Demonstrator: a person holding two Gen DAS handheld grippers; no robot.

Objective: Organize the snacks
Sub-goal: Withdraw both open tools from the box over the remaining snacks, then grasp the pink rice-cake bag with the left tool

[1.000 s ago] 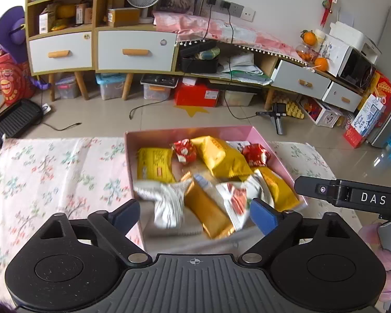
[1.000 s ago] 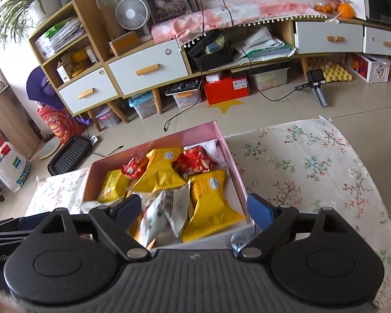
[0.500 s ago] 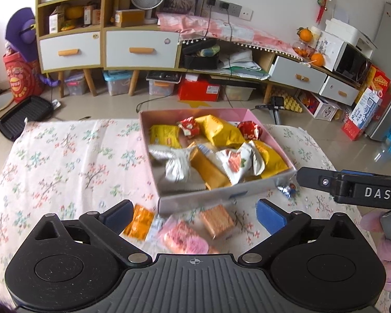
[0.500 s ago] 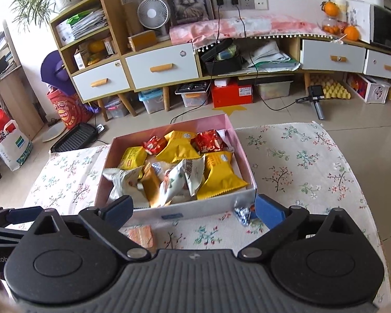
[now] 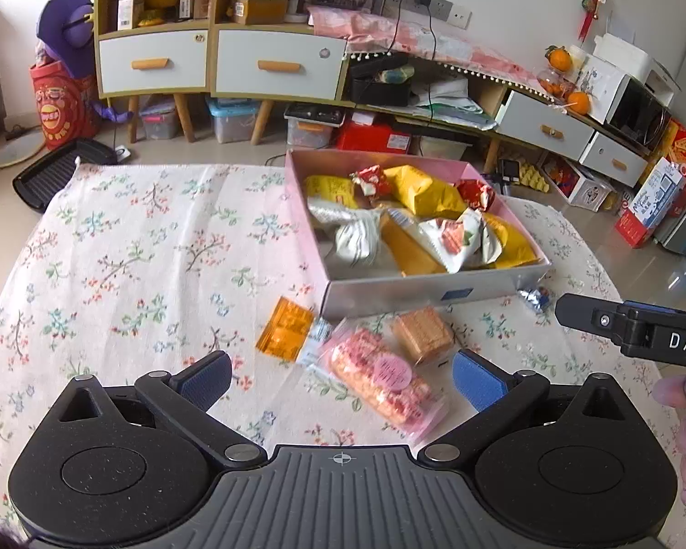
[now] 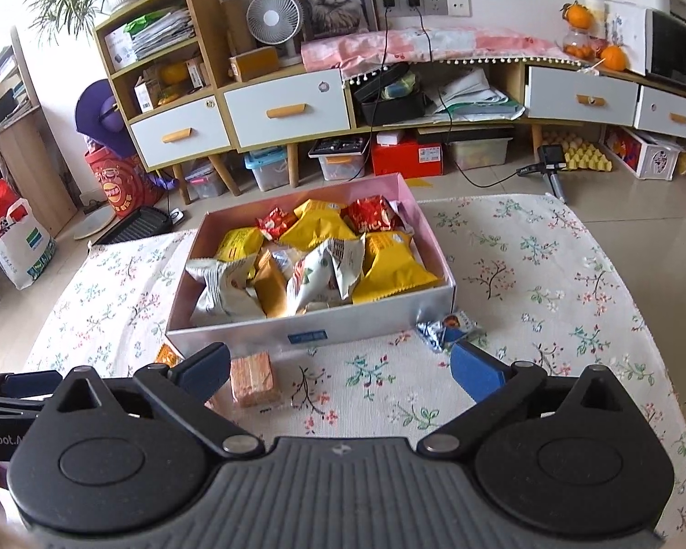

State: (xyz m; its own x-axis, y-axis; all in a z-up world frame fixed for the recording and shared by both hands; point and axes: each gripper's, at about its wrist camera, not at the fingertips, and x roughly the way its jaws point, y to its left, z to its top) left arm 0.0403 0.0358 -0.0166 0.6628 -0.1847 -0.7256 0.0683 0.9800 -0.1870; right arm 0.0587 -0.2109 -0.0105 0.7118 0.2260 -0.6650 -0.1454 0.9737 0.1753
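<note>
Pink snack pack [image 5: 379, 377] between wide-spread left gripper [image 5: 340, 373] fingers; right gripper [image 6: 340, 366] gaping, empty.

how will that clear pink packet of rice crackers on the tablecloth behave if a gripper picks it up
The clear pink packet of rice crackers probably feels light. Its glossy film wrapper may crinkle and slip between the pads. The crackers inside look brittle, so a hard squeeze could crack them.
</note>
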